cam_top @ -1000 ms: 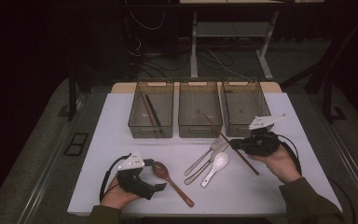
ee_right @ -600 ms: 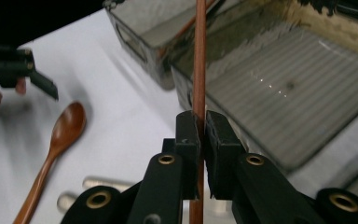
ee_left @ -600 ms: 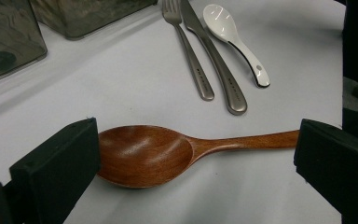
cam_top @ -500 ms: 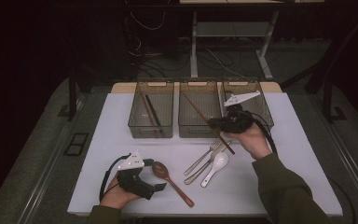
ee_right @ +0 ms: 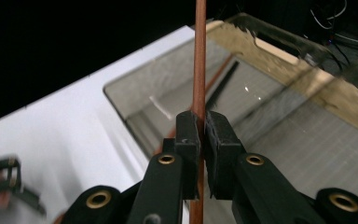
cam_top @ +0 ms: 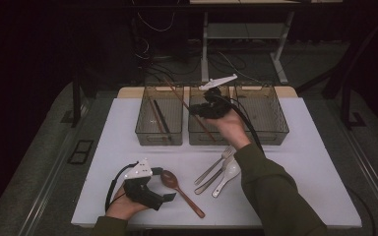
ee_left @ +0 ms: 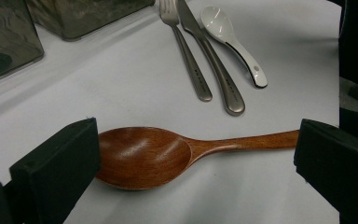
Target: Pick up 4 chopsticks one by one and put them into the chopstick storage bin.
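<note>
Brown and thin, the chopstick (ee_right: 198, 70) is pinched between the two black pads of the right tongs (ee_right: 201, 126). It is up in the air, slanting over the left bin (cam_top: 159, 118) and the middle bin (cam_top: 197, 129). More chopsticks (cam_top: 158, 117) lie inside the left bin. The right bin (cam_top: 263, 115) stands just beside the middle one.

The left tongs (ee_left: 193, 149) rest low on the white worktop (cam_top: 300, 162), with their pads spread wide. A wooden spoon (ee_left: 168, 154) lies between them, and its bowl looks right up against one pad. Farther off on the worktop lie a fork (ee_left: 186, 51), a knife (ee_left: 214, 60) and a white spoon (ee_left: 235, 39), side by side.
</note>
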The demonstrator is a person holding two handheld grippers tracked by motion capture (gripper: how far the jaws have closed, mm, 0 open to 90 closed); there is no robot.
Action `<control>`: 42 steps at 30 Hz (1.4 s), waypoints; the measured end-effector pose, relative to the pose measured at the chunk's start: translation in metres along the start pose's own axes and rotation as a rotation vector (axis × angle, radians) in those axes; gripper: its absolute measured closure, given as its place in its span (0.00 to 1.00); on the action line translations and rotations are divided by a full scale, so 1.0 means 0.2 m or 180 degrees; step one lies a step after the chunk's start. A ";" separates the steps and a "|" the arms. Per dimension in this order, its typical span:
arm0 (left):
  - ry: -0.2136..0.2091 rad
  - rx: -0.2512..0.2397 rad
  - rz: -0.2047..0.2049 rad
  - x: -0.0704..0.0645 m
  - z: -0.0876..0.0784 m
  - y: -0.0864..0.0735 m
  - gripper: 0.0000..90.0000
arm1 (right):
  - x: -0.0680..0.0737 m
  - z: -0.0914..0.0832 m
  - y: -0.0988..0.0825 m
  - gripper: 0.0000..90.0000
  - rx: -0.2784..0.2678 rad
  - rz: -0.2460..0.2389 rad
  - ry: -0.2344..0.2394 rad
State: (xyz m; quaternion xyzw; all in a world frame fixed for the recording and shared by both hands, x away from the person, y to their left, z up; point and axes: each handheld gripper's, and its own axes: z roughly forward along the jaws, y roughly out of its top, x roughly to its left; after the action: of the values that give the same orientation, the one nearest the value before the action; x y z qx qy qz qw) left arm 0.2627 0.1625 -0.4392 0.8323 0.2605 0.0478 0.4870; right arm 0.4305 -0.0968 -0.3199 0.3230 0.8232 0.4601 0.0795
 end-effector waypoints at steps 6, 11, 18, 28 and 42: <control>-0.0008 -0.0020 -0.0003 0.00 0.00 0.00 0.00 | 0.05 0.16 0.13 0.94 -0.0020 0.0001 0.0004; -0.0023 -0.0059 -0.0012 0.00 -0.01 0.00 0.00 | 0.08 0.28 0.21 0.93 -0.0069 0.0025 -0.0009; -0.0029 -0.0087 -0.0022 0.01 -0.01 0.00 0.00 | 0.11 0.43 0.28 0.93 -0.0118 0.0050 -0.0065; -0.0041 -0.0074 -0.0012 0.01 -0.01 0.00 0.00 | 0.09 0.58 0.21 0.93 0.0007 0.0145 -0.0107; -0.0041 -0.0059 -0.0001 0.00 -0.01 0.00 0.00 | 0.05 0.60 0.11 0.67 0.0264 0.0154 -0.0165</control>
State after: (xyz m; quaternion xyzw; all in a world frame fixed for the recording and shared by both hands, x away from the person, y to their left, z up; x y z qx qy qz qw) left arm 0.2626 0.1644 -0.4377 0.8280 0.2571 0.0447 0.4964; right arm 0.4846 0.0012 -0.3687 0.3577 0.8311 0.4189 0.0763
